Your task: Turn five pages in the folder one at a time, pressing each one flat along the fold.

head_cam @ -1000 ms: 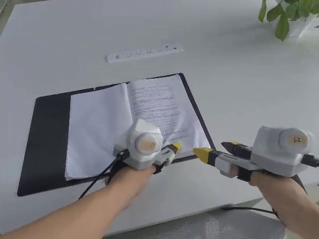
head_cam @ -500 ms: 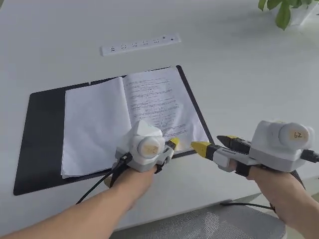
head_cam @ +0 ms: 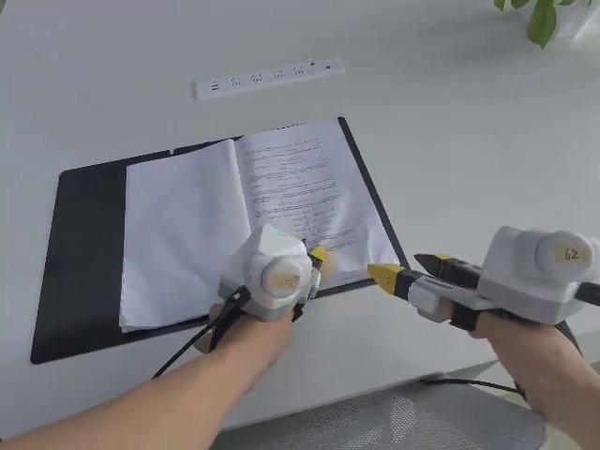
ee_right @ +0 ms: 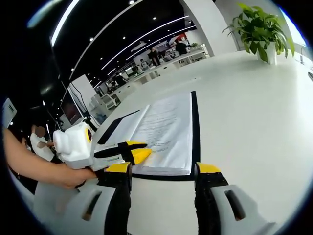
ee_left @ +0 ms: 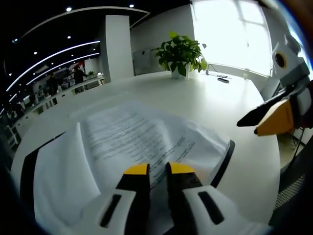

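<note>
White matte table | flat black folder, printed page | left claw pressed together | right claw spread

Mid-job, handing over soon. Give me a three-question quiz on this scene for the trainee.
1. True or false: the right gripper has its jaws wide apart.
2. What lies beyond the open folder? A) a power strip B) a stapler C) a mug
3. Fill in: the left gripper, jaws nearly together, is over the ___ page, not the blank one.

Key: 1 true; 2 A; 3 printed, that is, the printed page on the folder's right half.
</note>
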{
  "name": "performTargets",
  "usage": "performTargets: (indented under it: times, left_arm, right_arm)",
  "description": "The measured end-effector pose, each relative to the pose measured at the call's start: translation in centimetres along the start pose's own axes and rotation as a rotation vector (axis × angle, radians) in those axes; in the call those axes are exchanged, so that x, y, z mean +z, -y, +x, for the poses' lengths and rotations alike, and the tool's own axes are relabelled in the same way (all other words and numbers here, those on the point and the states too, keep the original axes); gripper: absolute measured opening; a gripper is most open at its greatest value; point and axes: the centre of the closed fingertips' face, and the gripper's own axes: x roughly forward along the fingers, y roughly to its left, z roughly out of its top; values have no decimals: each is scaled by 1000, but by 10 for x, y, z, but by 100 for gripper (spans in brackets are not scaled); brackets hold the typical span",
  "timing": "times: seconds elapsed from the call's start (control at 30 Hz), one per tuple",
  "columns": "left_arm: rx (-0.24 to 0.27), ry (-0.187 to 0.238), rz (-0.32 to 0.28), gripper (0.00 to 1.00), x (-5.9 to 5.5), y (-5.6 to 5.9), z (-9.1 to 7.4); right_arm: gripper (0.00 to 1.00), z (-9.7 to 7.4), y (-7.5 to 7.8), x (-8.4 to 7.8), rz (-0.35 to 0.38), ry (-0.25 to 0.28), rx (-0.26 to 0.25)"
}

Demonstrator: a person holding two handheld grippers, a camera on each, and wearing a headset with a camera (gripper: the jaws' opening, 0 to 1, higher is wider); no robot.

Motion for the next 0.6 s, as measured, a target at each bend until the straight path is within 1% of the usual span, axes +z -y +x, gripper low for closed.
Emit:
performTargets:
  times: [0.1, 0.2, 0.33, 0.43, 0.6]
  left_arm:
    - [4, -2, -2, 11, 0, 0, 0]
    - [2, -3, -13, 8, 0, 2, 0]
    - [4, 0, -31, 6, 1, 3, 1]
    - [7, 2, -42, 6, 0, 3, 1]
    - [4, 2, -31, 6, 0, 2, 1]
  right_arm:
    - [50, 3, 1, 0, -1, -6, -1]
    - [48, 5, -1, -1, 5, -12, 4]
    - [44, 10, -2, 0, 18, -20, 11]
    - [41, 13, -2, 2, 26, -11, 12]
    - [36, 21, 2, 4, 33, -14, 9]
